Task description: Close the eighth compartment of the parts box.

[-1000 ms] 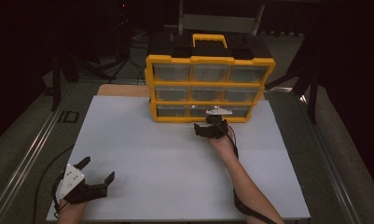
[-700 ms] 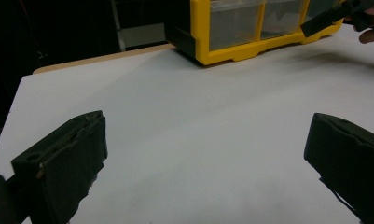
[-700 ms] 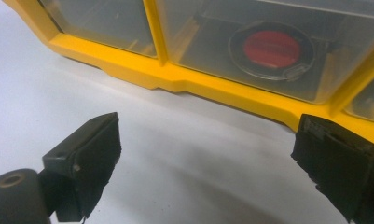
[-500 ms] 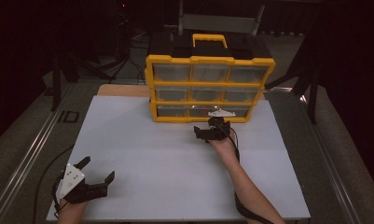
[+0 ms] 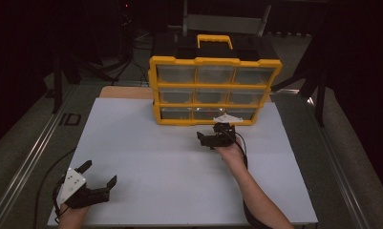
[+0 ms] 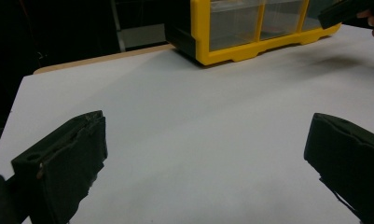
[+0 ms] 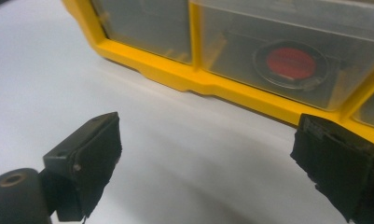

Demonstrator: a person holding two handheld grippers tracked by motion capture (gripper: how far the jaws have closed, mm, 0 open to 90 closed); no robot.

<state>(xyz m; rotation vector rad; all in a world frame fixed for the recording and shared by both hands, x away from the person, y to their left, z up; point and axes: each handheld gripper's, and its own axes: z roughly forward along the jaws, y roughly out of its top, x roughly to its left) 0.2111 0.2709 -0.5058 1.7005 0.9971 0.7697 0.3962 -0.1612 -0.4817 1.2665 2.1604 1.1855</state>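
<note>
My right tongs gape before the stiff, slick bottom drawer at the worktop's far edge; left tongs released.

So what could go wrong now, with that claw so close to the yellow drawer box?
The right gripper is open and empty just in front of the yellow organizer's bottom row. Its jaws could bump the frame instead of a drawer, or push the whole box back. The drawer with the red round thing is shut, so a hard pull might drag the box forward.
</note>
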